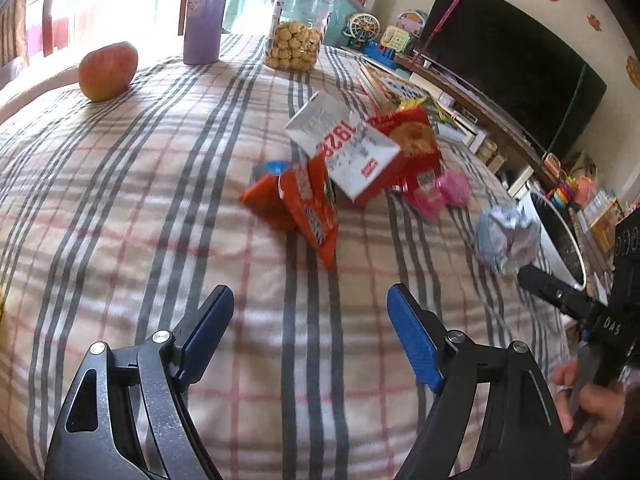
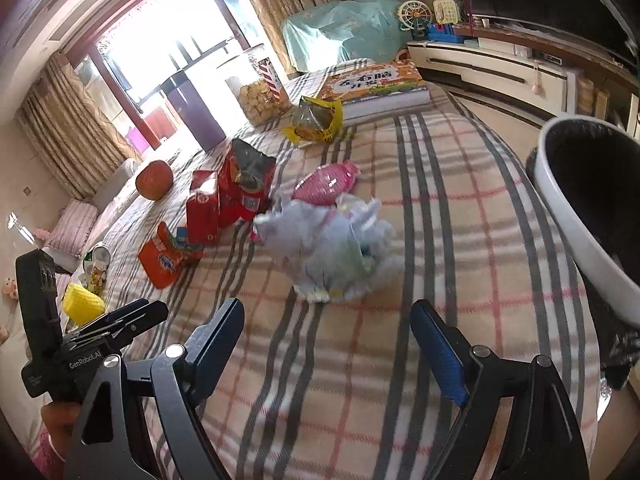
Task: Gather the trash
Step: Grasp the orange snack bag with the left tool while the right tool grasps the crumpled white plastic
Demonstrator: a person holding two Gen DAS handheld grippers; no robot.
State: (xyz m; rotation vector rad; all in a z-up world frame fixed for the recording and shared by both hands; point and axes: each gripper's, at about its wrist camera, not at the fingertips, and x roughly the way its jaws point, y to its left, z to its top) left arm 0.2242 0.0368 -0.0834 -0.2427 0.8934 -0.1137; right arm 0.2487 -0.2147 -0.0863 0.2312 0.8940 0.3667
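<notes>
Hovering above the plaid cloth, left tool and right tool both apart, empty.

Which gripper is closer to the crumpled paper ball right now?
Right. The right gripper points straight at the crumpled paper ball, jaws open just short of it. The left gripper faces the orange snack packet, with the ball off to its right.
</notes>
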